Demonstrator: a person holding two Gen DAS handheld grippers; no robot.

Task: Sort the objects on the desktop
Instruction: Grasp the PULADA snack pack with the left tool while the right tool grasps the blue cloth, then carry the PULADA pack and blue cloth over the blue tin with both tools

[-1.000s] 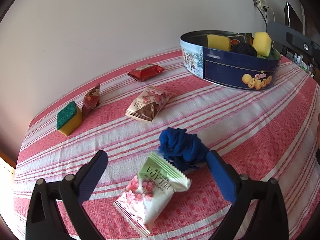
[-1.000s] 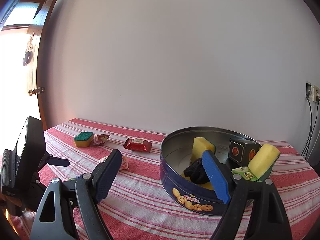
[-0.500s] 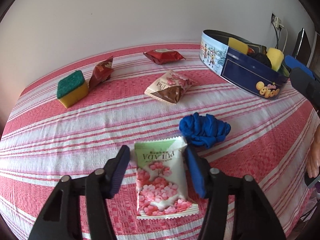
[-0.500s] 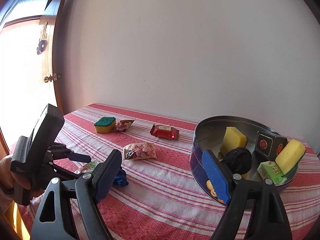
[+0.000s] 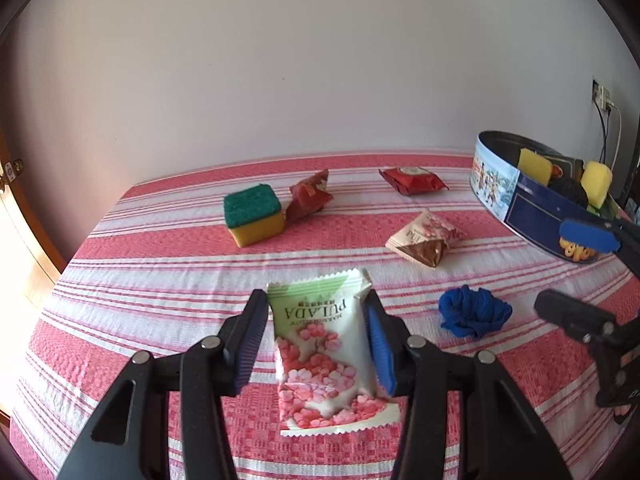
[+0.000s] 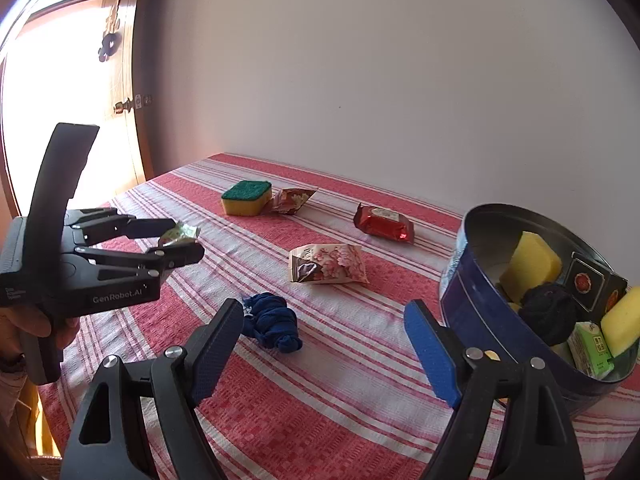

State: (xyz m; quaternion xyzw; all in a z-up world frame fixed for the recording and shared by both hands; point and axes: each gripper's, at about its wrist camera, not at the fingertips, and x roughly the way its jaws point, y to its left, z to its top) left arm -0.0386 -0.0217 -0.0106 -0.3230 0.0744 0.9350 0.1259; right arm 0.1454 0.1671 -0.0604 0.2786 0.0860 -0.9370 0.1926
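My left gripper is shut on a green-and-white snack packet with pink flowers, held above the striped tablecloth; the packet also shows in the right wrist view between the left gripper's fingers. My right gripper is open and empty, just above and near a crumpled blue cloth, which also shows in the left wrist view. A blue cookie tin at the right holds yellow sponges, a black cloth ball, a dark box and a green carton.
On the red-striped tablecloth lie a green-and-yellow sponge, a brown triangular snack packet, a red packet and a brown-and-pink packet. A white wall stands behind; a door is at the left.
My left gripper closed on the green-and-white packet and lifted it off the cloth. My right gripper swung away from the tin toward the blue cloth.
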